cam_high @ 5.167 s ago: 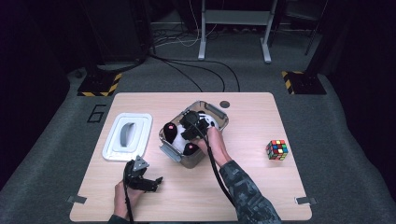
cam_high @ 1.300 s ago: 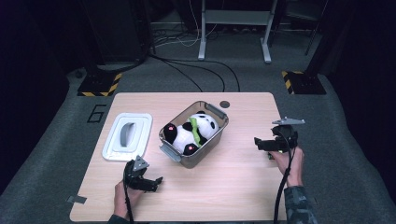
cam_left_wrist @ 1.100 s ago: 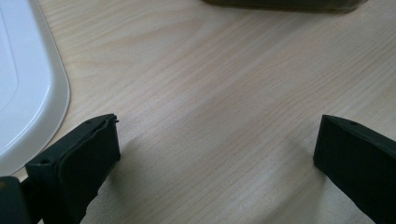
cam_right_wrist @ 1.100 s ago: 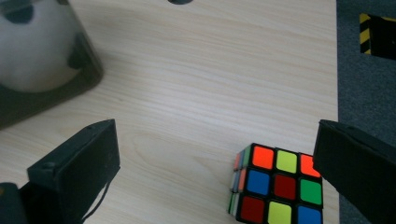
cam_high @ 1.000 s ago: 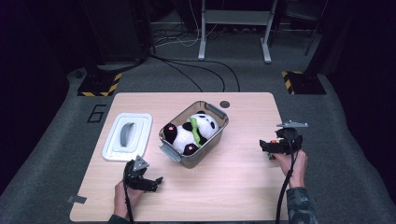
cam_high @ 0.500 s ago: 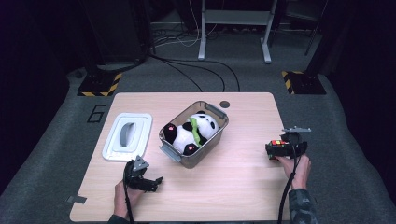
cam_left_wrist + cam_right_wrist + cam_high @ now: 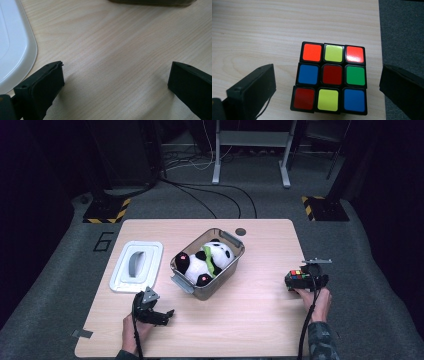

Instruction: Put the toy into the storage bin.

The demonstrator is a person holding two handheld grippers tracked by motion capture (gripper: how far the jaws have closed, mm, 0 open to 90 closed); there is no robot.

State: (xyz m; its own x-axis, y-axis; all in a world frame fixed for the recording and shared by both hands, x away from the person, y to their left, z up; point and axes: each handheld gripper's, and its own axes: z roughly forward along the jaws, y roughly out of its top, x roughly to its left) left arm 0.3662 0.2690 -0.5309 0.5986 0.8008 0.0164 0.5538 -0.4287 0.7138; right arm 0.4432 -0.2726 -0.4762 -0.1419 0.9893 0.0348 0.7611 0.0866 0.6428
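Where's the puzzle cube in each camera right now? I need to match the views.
High view: puzzle cube at the table's right edge, by the right gripper.
Right gripper view: cube centred between the open fingers.
Left gripper view: not in it.
Shared landmark: the table's right edge.

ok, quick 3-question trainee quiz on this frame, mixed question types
1. True or false: the right gripper is shut on the Rubik's cube.
2. What lies inside the clear bin?
A. plush panda
B. white lid
C. cable
3. Which thing lies nearest the left gripper?

Key:
1. False: the jaws stand open on either side of the cube, apart from it.
2. A, the plush panda.
3. The white lid.
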